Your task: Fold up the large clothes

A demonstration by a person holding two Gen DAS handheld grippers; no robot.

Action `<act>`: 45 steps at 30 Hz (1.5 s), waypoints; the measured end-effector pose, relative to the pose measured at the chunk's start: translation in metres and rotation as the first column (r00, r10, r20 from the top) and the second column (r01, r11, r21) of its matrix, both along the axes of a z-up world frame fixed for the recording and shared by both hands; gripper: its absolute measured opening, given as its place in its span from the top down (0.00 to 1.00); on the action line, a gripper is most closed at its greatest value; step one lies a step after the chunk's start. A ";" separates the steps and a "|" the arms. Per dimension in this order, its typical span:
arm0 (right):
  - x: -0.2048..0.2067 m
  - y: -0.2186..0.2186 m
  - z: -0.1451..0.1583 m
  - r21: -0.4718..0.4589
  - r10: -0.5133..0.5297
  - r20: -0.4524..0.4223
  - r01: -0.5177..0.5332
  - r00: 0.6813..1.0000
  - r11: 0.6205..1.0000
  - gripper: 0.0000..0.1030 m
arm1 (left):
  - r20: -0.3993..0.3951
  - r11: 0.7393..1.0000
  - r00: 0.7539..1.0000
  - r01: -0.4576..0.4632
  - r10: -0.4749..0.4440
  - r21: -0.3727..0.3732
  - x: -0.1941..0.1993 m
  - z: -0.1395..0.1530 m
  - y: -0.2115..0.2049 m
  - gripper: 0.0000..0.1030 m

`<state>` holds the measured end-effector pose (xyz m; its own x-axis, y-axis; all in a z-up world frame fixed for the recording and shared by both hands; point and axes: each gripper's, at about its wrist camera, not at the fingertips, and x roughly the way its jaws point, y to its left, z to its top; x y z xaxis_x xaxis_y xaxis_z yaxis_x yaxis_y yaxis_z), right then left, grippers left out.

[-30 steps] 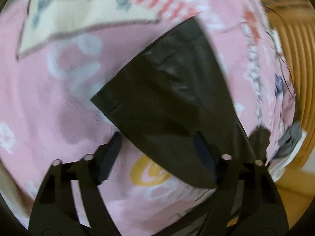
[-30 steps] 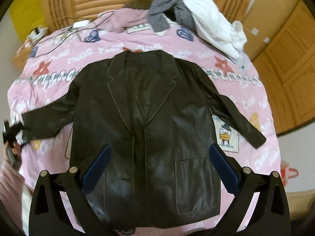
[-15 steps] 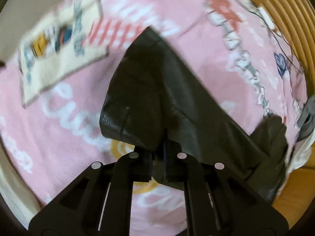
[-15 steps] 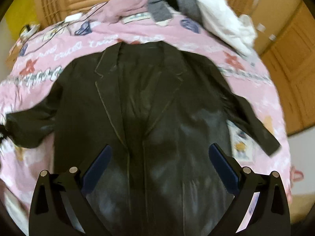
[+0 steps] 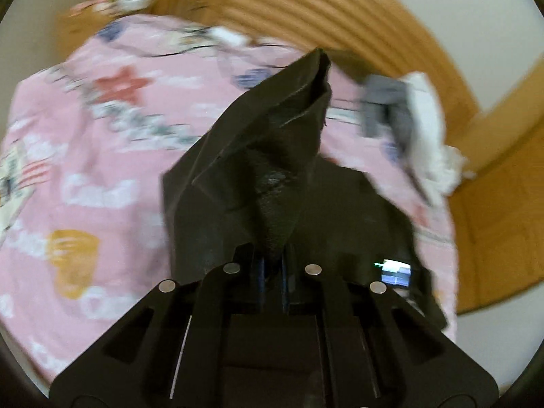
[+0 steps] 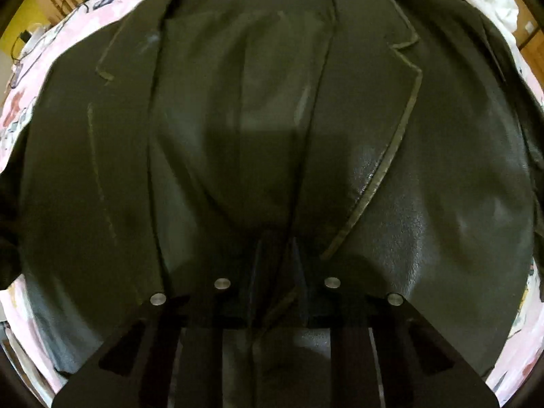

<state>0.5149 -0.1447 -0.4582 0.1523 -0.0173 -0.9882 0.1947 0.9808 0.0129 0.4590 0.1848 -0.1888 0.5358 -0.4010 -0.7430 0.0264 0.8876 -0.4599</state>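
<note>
A black leather jacket [image 6: 425,176] lies face up on a pink patterned bed cover, filling the right wrist view. My right gripper [image 6: 277,251] is shut, pressed down at the jacket's front opening between the lapels; whether it pinches the leather I cannot tell. In the left wrist view my left gripper [image 5: 272,265] is shut on the jacket's sleeve [image 5: 272,156] and holds it lifted off the cover, the cuff end standing up toward the headboard.
The pink bed cover [image 5: 85,170] spreads to the left. A wooden slatted headboard [image 5: 340,17] stands at the far end. A grey and white clothes pile [image 5: 408,115] lies at the far right. Wooden cupboard doors [image 5: 493,204] stand to the right.
My left gripper closed on the sleeve end and lifted it up and across toward the jacket body. My right gripper came down close onto the jacket's front and shut.
</note>
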 end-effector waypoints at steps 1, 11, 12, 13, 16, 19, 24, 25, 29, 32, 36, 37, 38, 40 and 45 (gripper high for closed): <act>0.000 -0.001 0.001 0.005 0.001 0.004 -0.001 1.000 1.000 0.83 | 0.018 0.999 0.999 0.040 -0.039 -0.033 -0.004 0.007 -0.019 0.94; -0.025 -0.100 0.048 0.002 -0.122 0.075 0.122 0.990 0.993 0.83 | 0.075 0.926 0.944 0.329 -0.321 -0.187 -0.029 -0.007 -0.166 0.94; -0.028 -0.112 0.050 -0.004 -0.140 0.078 0.141 0.987 0.990 0.83 | 0.078 0.913 0.935 0.356 -0.347 -0.199 -0.032 -0.019 -0.183 0.94; -0.031 -0.134 0.050 -0.008 -0.169 0.075 0.170 0.983 0.985 0.83 | 0.079 0.901 0.924 0.382 -0.374 -0.205 -0.035 -0.029 -0.196 0.94; -0.045 -0.181 0.043 -0.004 -0.234 0.039 0.234 0.971 0.972 0.80 | 0.044 0.866 0.891 0.449 -0.451 -0.219 -0.036 -0.077 -0.234 0.94; -0.062 -0.213 0.037 0.118 -0.265 0.014 0.261 0.964 0.958 0.81 | -0.049 0.858 0.868 0.478 -0.494 -0.186 -0.036 -0.136 -0.264 0.94; -0.080 -0.229 0.045 0.281 -0.294 0.041 0.271 0.955 0.921 0.38 | -0.211 0.860 0.834 0.506 -0.509 -0.074 -0.043 -0.211 -0.293 0.94; -0.082 -0.229 0.046 0.279 -0.295 0.044 0.272 0.954 0.921 0.38 | -0.229 0.851 0.823 0.523 -0.520 -0.053 -0.044 -0.218 -0.296 0.93; -0.085 -0.222 0.047 0.312 -0.286 0.021 0.266 0.958 0.912 0.35 | -0.233 0.819 0.801 0.573 -0.551 0.032 -0.061 -0.221 -0.301 0.90; -0.070 -0.216 0.038 0.398 -0.288 -0.043 0.281 0.957 0.873 0.34 | -0.235 0.821 0.804 0.569 -0.547 0.035 -0.064 -0.217 -0.301 0.90; -0.076 -0.197 0.035 0.575 -0.275 -0.143 0.306 0.951 0.759 0.34 | -0.229 0.813 0.800 0.579 -0.554 0.056 -0.053 -0.224 -0.305 0.90; -0.074 -0.191 0.034 0.610 -0.268 -0.160 0.309 0.950 0.730 0.35 | -0.222 0.810 0.801 0.582 -0.556 0.070 -0.055 -0.224 -0.305 0.90; -0.070 -0.185 0.030 0.625 -0.264 -0.189 0.323 0.946 0.710 0.38 | -0.218 0.808 0.801 0.584 -0.557 0.083 -0.056 -0.225 -0.307 0.90; -0.061 -0.172 0.020 0.641 -0.250 -0.229 0.339 0.941 0.689 0.65 | -0.211 0.808 0.805 0.581 -0.554 0.099 -0.059 -0.226 -0.310 0.90; -0.055 -0.162 0.013 0.596 -0.231 -0.246 0.335 0.941 0.730 0.89 | -0.218 0.816 0.813 0.569 -0.540 0.101 -0.055 -0.233 -0.305 0.90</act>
<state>0.4603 -0.3065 -0.4451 0.0960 0.5876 -0.8034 0.5120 0.6630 0.5461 0.4038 -0.1206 -0.4214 0.1158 -0.4638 -0.8783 0.4702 0.8045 -0.3628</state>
